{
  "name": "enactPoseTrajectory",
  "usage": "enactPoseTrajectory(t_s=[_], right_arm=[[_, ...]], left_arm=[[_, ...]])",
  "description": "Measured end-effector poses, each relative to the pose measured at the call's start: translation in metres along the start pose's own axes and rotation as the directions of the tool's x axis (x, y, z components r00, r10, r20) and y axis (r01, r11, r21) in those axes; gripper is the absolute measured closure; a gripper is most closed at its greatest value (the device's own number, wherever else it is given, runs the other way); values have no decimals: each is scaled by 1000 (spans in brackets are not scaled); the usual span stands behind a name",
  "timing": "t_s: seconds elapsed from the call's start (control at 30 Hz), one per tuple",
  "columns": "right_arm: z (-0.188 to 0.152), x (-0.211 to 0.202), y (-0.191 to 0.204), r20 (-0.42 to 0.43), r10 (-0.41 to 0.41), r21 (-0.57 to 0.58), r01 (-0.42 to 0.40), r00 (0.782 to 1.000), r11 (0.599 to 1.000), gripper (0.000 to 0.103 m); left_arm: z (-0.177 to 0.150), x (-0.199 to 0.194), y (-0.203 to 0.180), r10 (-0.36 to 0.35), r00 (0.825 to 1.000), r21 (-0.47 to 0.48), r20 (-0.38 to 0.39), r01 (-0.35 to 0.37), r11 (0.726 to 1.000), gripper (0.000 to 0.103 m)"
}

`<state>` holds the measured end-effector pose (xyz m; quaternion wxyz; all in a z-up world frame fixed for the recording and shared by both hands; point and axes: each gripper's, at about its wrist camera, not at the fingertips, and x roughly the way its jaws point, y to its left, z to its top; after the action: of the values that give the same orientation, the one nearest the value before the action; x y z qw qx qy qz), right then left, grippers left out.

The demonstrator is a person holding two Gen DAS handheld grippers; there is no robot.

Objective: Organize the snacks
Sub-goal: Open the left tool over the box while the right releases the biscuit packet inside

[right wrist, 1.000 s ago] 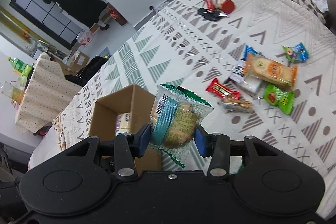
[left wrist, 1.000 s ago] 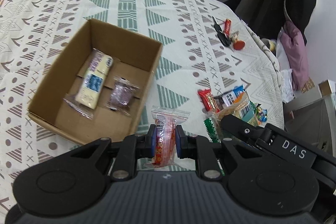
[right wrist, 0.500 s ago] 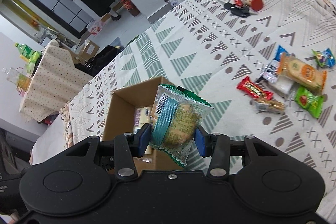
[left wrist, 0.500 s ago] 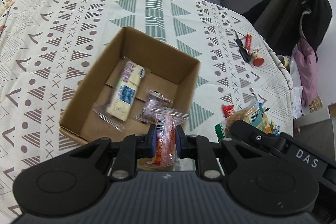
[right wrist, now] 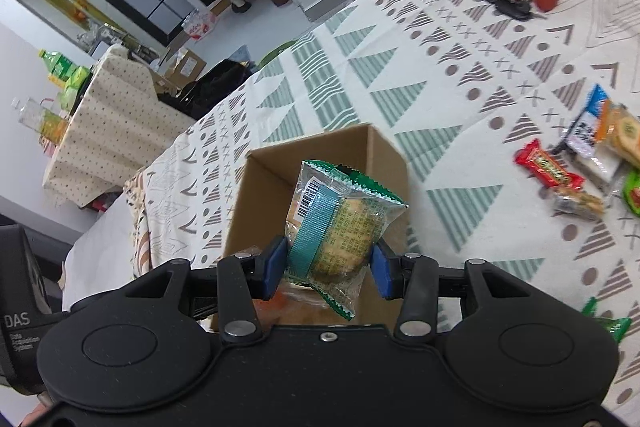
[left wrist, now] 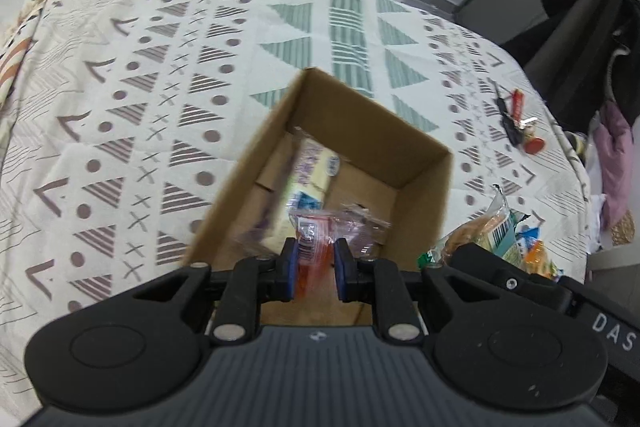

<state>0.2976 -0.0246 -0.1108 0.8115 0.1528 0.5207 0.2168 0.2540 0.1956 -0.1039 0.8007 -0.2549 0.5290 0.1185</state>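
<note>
Over the open cardboard box (left wrist: 420, 179), left gripper (left wrist: 314, 269) clamps a clear red-orange snack packet (left wrist: 314, 251); yellow wafer pack (left wrist: 308, 179) lies inside. Right gripper (right wrist: 326, 269) pinches a green-edged cracker pack (right wrist: 340, 227) above the box's near edge. Box sits on a table (left wrist: 120, 107) with cream triangle-print cloth. Loose snacks (right wrist: 568, 183) lie to the right, keys (right wrist: 508, 5) far back. Room: grey floor, polka-dot covered side table (right wrist: 112, 131) with bottles.

Left tool (left wrist: 314, 263), right tool (right wrist: 326, 265) clamped
</note>
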Motion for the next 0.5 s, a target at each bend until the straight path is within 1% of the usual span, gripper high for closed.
enactPoseTrajectory(t_s=[0.07, 0.17, 0.23, 0.33, 0.4, 0.5], right_arm=[[-2, 4, 7, -11, 9, -8, -9, 1000, 1000, 59], [-6, 10, 13, -28, 12, -10, -12, 1000, 1000, 58], [-8, 12, 15, -36, 13, -9, -14, 999, 1000, 54], [-11, 8, 16, -30, 22, -3, -22, 999, 1000, 50], [-12, 4, 14, -23, 14, 0, -14, 1000, 1000, 46], [-15, -4, 7, -10, -2, 20, 2, 1000, 1000, 43]], left_arm=[[2, -2, 5, 16, 1000, -5, 3, -16, 1000, 83], [4, -5, 12, 26, 1000, -21, -4, -26, 999, 82], [3, -9, 16, 24, 1000, -32, -2, -24, 999, 79], [0, -14, 19, 21, 1000, -41, 2, -21, 999, 67], [-3, -16, 18, 17, 1000, -42, 2, -17, 999, 58], [-9, -20, 13, 6, 1000, -29, 3, -6, 1000, 52]])
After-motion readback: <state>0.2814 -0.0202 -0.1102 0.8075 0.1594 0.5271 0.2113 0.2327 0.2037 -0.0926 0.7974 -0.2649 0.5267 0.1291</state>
